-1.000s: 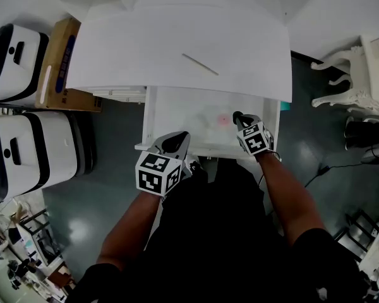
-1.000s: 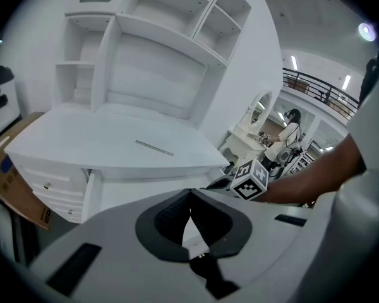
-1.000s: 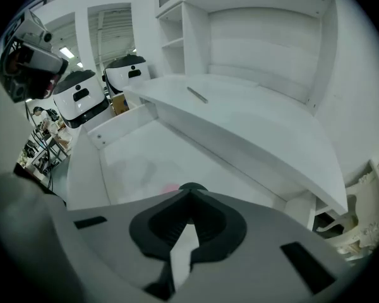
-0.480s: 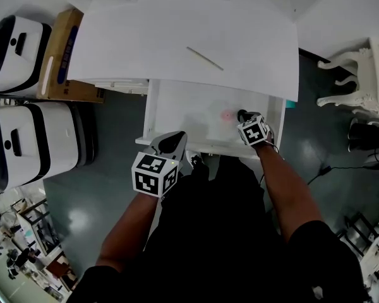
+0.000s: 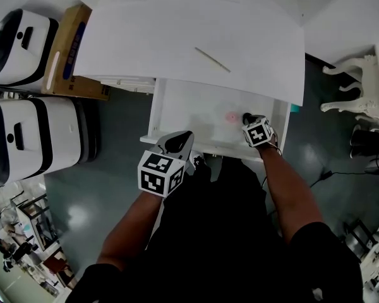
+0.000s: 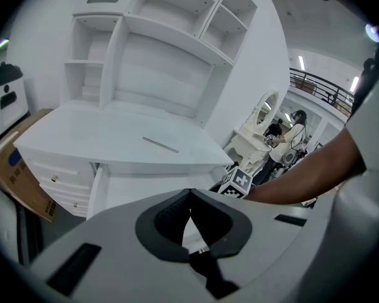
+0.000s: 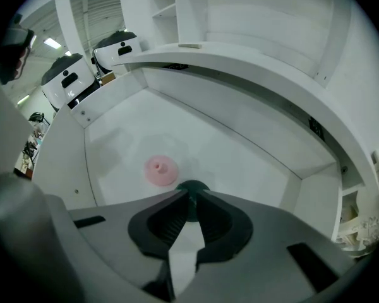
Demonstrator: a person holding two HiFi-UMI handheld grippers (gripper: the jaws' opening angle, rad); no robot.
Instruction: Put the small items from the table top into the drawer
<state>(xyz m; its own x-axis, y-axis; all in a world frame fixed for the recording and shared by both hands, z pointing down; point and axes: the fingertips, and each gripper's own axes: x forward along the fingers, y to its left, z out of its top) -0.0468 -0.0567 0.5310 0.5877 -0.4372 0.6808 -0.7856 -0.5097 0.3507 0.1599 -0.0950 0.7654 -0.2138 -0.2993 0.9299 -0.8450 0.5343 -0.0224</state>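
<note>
The white drawer (image 5: 177,115) stands pulled out under the table top (image 5: 177,36). A pink round piece (image 7: 161,168) lies on its floor, also seen from the head view (image 5: 231,117). My right gripper (image 7: 189,196) points steeply down into the drawer, next to the pink piece. Its tips meet on a dark green round piece (image 7: 192,186) that rests on the drawer floor; the jaws have just eased apart a hair. A thin stick (image 5: 212,59) lies on the table top. My left gripper (image 5: 180,139) hovers at the drawer's front edge, shut and empty.
A cardboard box (image 5: 66,46) and two white machines (image 5: 31,141) stand on the floor to the left. A white ornate chair (image 5: 360,87) is at the right. Open shelves (image 6: 170,17) rise behind the table.
My right gripper has sunk into the drawer with the green piece, down beside the pink piece. The left gripper has stayed where it was.
</note>
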